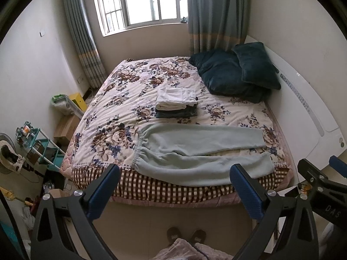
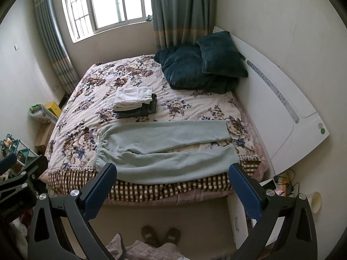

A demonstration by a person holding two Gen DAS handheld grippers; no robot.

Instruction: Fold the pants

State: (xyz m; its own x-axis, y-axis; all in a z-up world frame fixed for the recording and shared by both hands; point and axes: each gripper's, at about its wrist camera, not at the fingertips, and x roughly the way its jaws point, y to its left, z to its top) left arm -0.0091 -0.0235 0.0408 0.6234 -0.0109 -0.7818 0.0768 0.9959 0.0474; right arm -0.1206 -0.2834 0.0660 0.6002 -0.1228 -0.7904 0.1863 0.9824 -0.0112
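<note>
Pale green fleece pants [image 1: 195,149] lie spread flat across the near part of the bed, waistband to the left and both legs pointing right, the near leg overhanging the bed's front edge. They also show in the right wrist view [image 2: 164,145]. My left gripper [image 1: 173,173] is open and empty, held off the bed in front of the near leg. My right gripper [image 2: 171,171] is open and empty, also in front of the bed edge. The right gripper shows at the right edge of the left wrist view [image 1: 321,177].
A stack of folded clothes [image 1: 176,104], white on dark, sits mid-bed behind the pants. Two dark teal pillows [image 1: 234,73] lie at the headboard [image 1: 308,108] on the right. Shelves and boxes [image 1: 43,143] crowd the floor left of the bed. A person's slippers [image 1: 186,236] are below.
</note>
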